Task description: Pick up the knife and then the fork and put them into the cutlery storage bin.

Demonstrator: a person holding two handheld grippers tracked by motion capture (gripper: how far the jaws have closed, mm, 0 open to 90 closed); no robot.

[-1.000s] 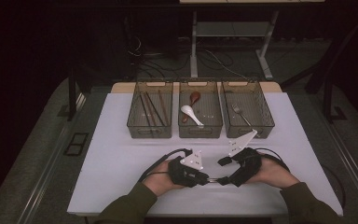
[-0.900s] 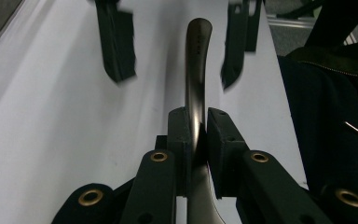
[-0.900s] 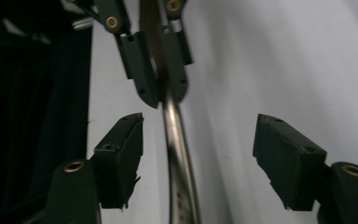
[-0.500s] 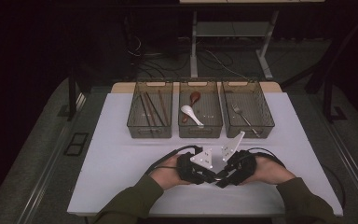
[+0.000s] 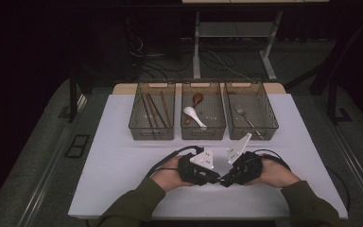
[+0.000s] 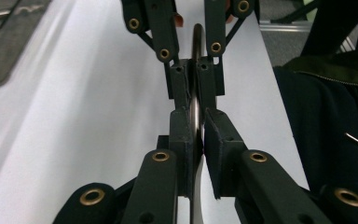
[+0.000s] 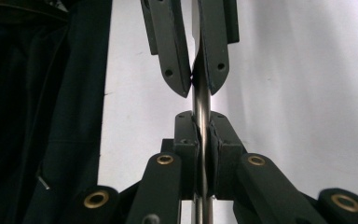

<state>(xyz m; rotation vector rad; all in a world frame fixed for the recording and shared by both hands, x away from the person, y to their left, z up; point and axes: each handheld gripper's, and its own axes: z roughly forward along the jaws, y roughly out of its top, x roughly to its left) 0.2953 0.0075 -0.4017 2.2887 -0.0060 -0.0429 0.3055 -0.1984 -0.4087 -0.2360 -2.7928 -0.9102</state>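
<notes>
Closing just now, the right tool point(image 5: 228, 178) has clamped the thin metal utensil handle point(image 7: 201, 107), probably cutlery, which the left tool point(image 5: 213, 178) also grips at lower centre of the desk point(image 5: 123, 161): a handover looks underway.

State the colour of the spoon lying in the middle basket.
White: the spoon shows best in the high view, beside a brown wooden spoon.

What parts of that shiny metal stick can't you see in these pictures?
- High view: the metal stick is hidden behind both hands and grippers.
- Left gripper view: its near end is cut off by the bottom edge.
- Right gripper view: the left gripper's jaws cover its far end, so its kind stays unknown.
</notes>
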